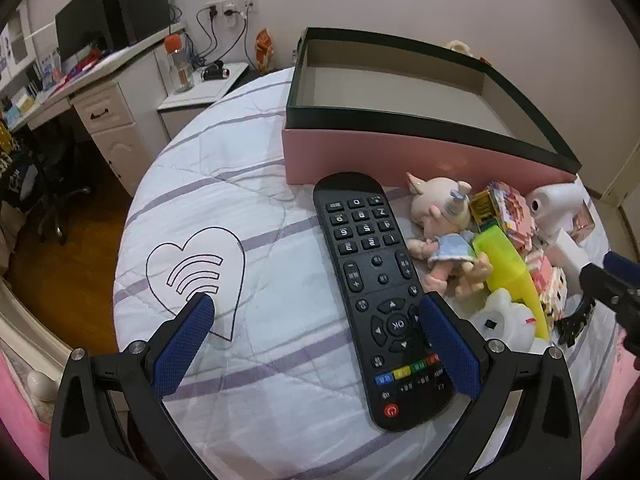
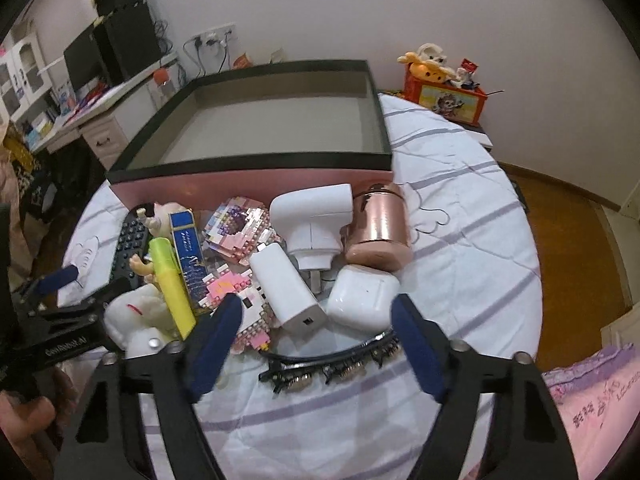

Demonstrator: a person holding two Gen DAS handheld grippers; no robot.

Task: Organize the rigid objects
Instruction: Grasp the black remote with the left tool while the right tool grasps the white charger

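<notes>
An empty pink box with a black rim [image 1: 400, 152] [image 2: 256, 182] stands on the bed. In front of it lies a pile: black remote [image 1: 380, 292] [image 2: 128, 244], pig doll [image 1: 440, 220], yellow highlighter [image 1: 508, 272] [image 2: 172, 284], white power bank [image 2: 284, 288], white earbud case [image 2: 362, 296], rose-gold tin [image 2: 378, 228], white plug adapter [image 2: 312, 220], pink block figures [image 2: 240, 224], black hair clip [image 2: 332, 364]. My left gripper [image 1: 316, 312] is open, just above the remote's near end. My right gripper [image 2: 316, 312] is open above the power bank and earbud case.
The bed has a white quilt with purple stripes [image 1: 224, 208]. A white desk with monitor and drawers [image 1: 100, 96] stands at the left. An orange toy box [image 2: 444, 96] sits on a stand at the back right. Wooden floor [image 2: 568, 240] borders the bed.
</notes>
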